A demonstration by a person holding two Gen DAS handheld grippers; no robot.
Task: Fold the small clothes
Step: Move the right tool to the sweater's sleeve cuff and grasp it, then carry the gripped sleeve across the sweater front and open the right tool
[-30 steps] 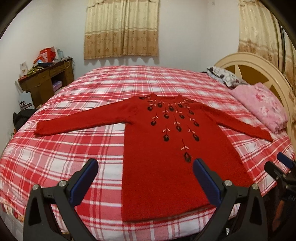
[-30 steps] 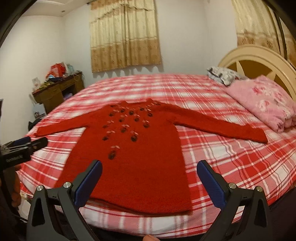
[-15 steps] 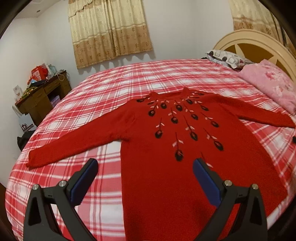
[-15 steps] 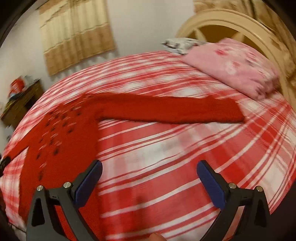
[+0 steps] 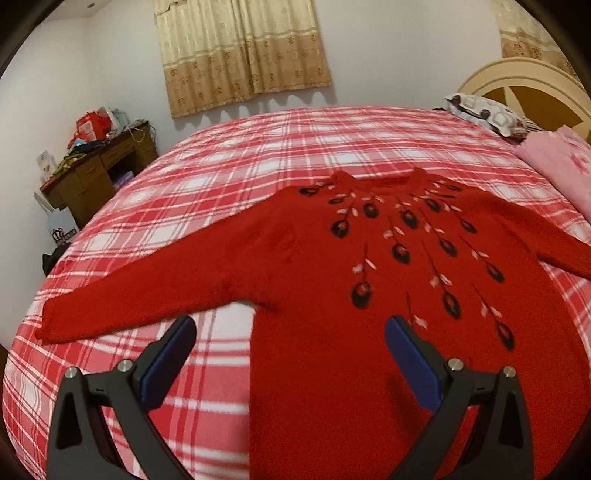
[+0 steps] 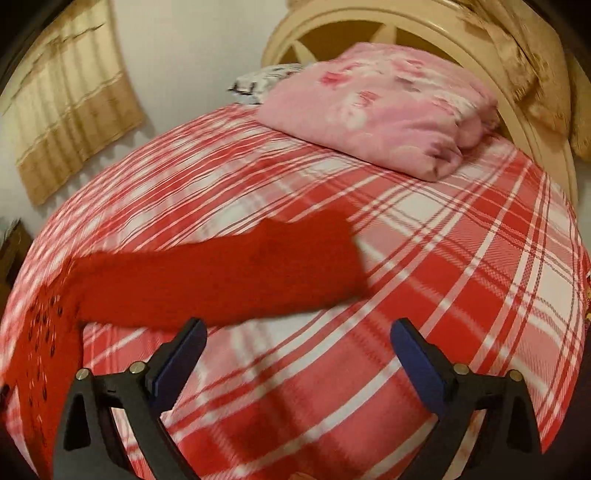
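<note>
Sweater (image 5: 332,295) sleeve (image 6: 221,273) nearer than before

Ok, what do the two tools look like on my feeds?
Both look alike: the left tool and right tool each have two black, angular plastic fingers with silver screw heads, ending in flat dark blue pads. No cables, markings or sleeves show.

Left wrist camera looked down across the red sweater (image 5: 332,295) from close above; right wrist camera faced its sleeve and headboard (image 6: 388,33). Both showed the plaid bed (image 5: 221,177).
</note>
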